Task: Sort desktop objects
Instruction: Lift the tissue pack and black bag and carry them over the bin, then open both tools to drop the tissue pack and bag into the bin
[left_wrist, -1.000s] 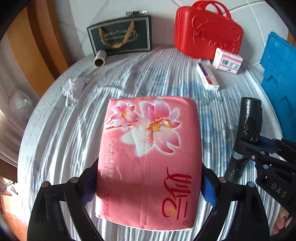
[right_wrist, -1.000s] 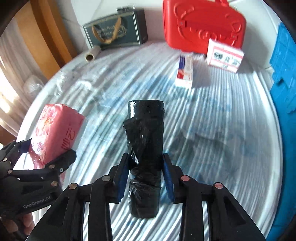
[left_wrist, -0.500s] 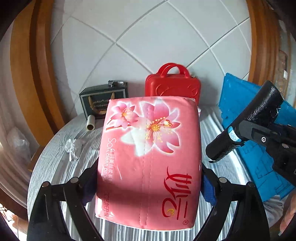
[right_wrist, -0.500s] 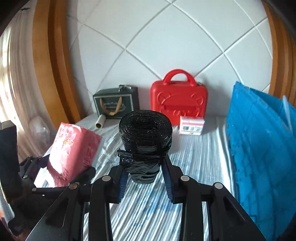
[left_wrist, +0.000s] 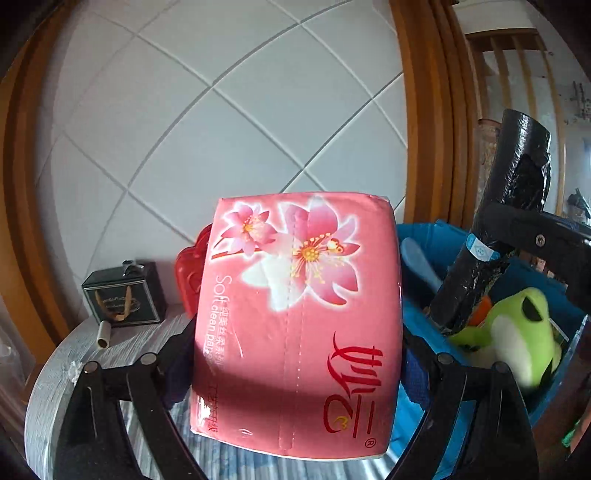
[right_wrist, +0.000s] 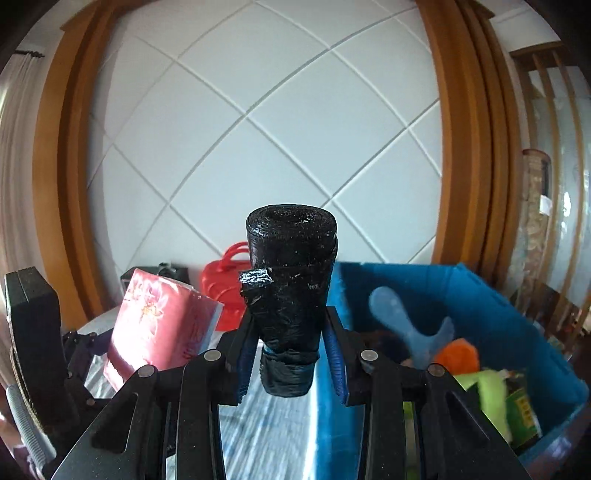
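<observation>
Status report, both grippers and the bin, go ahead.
Left gripper shut on tissue pack. Right gripper shut on black bag roll. Both held up beside blue bin; bin holds green plush and other items. Nothing blocking.

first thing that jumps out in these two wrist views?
The pink tissue pack fills the left wrist view, clamped in the left gripper above the striped table. The black bag roll stands upright in the right gripper. To the right sits the blue bin holding a green plush toy.
</observation>
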